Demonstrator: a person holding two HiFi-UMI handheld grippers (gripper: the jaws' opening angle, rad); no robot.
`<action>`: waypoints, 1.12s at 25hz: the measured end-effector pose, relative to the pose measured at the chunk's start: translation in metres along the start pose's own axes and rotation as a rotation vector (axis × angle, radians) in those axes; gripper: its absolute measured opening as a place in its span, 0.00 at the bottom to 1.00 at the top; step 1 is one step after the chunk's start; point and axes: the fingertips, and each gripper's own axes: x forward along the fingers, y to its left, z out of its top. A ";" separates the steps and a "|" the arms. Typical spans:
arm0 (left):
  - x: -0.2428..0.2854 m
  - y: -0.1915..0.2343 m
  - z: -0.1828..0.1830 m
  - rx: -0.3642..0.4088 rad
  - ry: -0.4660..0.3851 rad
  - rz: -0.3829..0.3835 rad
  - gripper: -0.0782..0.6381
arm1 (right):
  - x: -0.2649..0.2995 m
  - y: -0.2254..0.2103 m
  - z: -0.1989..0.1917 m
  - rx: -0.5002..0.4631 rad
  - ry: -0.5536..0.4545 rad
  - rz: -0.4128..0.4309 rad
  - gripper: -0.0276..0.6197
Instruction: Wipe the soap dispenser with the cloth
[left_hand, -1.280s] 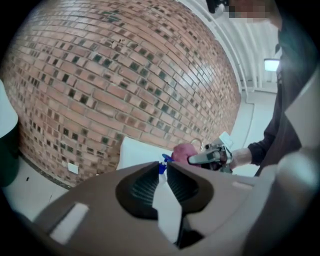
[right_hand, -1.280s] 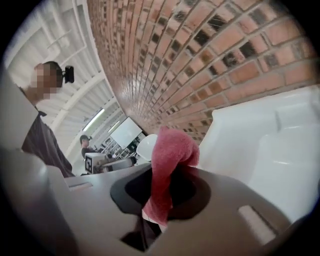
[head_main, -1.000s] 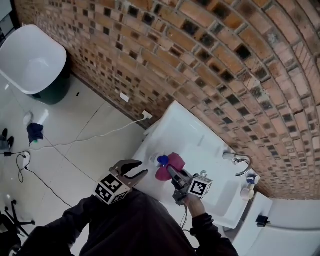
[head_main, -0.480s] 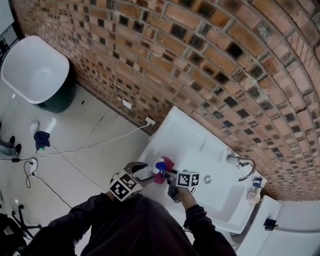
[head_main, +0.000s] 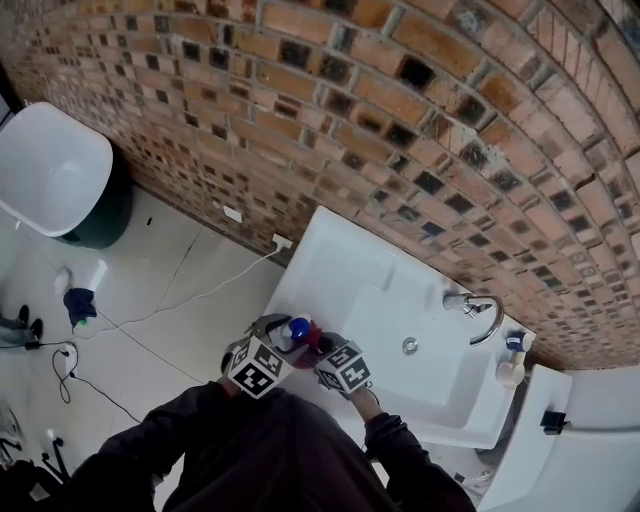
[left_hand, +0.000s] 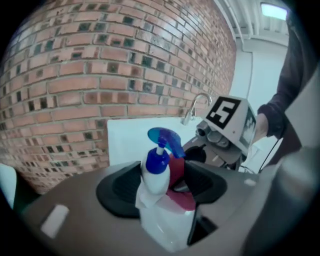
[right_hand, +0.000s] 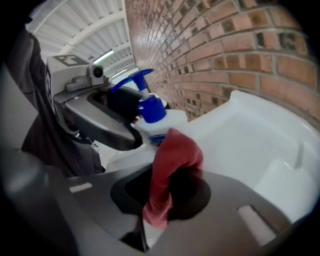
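The soap dispenser (head_main: 297, 329), a white bottle with a blue pump, stands on the front left corner of the white sink (head_main: 385, 285). My left gripper (head_main: 272, 338) is around it: in the left gripper view the soap dispenser (left_hand: 159, 172) stands between the jaws of the left gripper (left_hand: 165, 184), which are opening. My right gripper (head_main: 322, 352) is shut on the red cloth (right_hand: 170, 162). The cloth (left_hand: 178, 172) rests against the bottle's right side. In the right gripper view the dispenser (right_hand: 153, 119) is just beyond the cloth, with the left gripper (right_hand: 107, 117) behind it.
A chrome faucet (head_main: 480, 312) and a small bottle (head_main: 511, 345) are at the sink's far right. The brick wall (head_main: 400, 100) runs behind. A white toilet (head_main: 50, 170), a cable (head_main: 180, 300) and a blue rag (head_main: 78, 300) are on the tiled floor at the left.
Both grippers have come down to the sink's front left corner. The left gripper's jaws have spread and closed in round the dispenser; the cloth has come up against the bottle.
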 end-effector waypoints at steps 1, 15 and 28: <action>0.001 0.002 0.001 0.027 0.007 -0.004 0.51 | 0.000 0.004 0.000 -0.022 -0.002 0.007 0.13; 0.000 0.002 -0.003 0.215 0.065 -0.195 0.37 | -0.081 -0.016 0.053 -0.236 -0.082 -0.010 0.13; -0.005 -0.014 -0.005 0.305 0.104 -0.433 0.37 | -0.025 -0.030 -0.002 -0.128 0.061 0.058 0.13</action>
